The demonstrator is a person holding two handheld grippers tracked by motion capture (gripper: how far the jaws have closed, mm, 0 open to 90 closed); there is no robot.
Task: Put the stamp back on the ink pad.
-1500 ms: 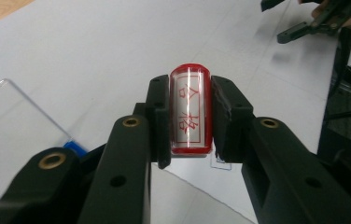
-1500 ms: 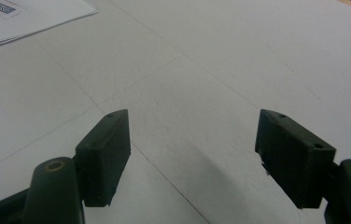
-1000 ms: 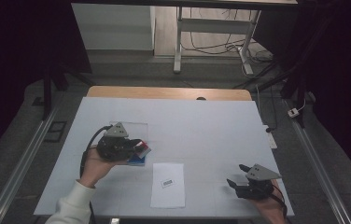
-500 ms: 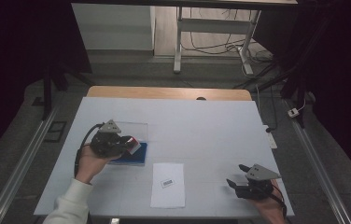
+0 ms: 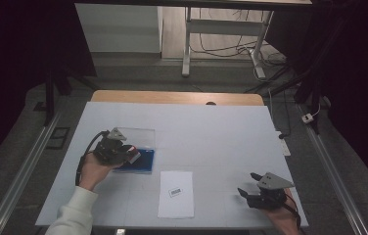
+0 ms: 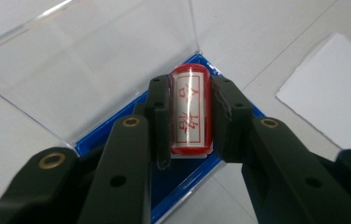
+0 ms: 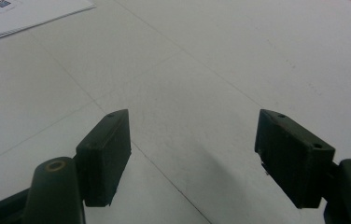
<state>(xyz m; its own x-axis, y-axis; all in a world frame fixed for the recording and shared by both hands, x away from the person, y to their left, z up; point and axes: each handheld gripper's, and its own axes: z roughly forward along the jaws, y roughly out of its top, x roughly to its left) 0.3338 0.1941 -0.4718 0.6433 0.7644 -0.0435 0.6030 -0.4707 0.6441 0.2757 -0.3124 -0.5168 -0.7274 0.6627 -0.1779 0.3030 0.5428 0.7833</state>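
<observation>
Two grippers differ: the left gripper (image 6: 190, 116) clamps a red-and-white stamp (image 6: 190, 112) over the blue ink pad case (image 5: 138, 160), likely the inking step; the right gripper (image 7: 192, 158) rests wide open; next, carrying it to the paper (image 5: 176, 193) needs steady alignment.

Moved a little back toward the person: left gripper (image 5: 134, 154), together with the red stamp (image 6: 190, 111) clamped between its jaws. Now more uncovered in front of the jaws: blue base (image 5: 142, 161) of the open case, earlier mostly hidden under the gripper.
</observation>
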